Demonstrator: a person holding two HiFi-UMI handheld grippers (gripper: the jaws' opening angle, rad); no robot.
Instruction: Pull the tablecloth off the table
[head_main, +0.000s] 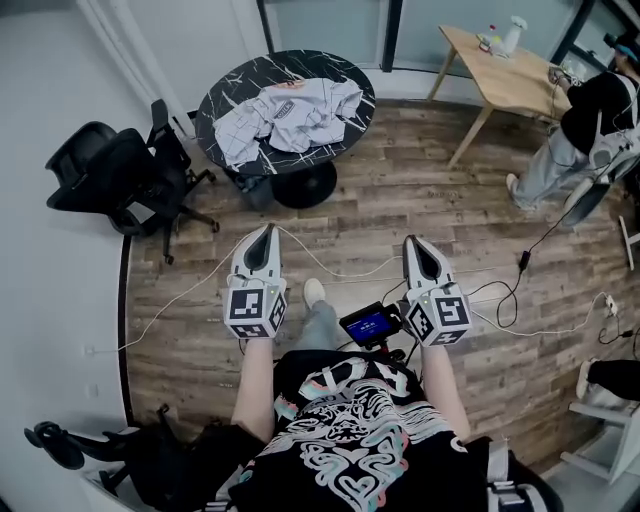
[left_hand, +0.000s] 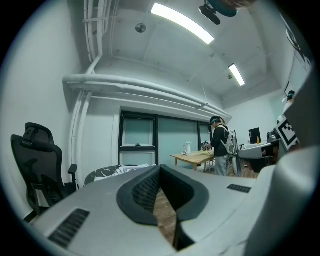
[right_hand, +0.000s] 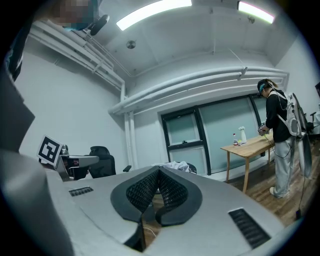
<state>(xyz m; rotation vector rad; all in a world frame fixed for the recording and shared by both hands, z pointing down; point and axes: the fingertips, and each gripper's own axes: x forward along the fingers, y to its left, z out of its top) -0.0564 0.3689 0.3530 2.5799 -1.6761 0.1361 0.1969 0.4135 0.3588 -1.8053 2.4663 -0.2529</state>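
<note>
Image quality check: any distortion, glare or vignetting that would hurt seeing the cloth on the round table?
Head view: fisheye bends the floor planks, light even, cloth sharp. Left gripper view: black corners, ceiling light blown out, table only a sliver at lower left. Right gripper view: black corners too, cloth just a small, distant patch.

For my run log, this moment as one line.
left tool: shut, empty | right tool: shut, empty | tablecloth: crumpled on round table, not yet grasped

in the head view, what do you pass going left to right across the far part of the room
black office chair → round black marble table with the crumpled tablecloth on it → wooden table → standing person
</note>
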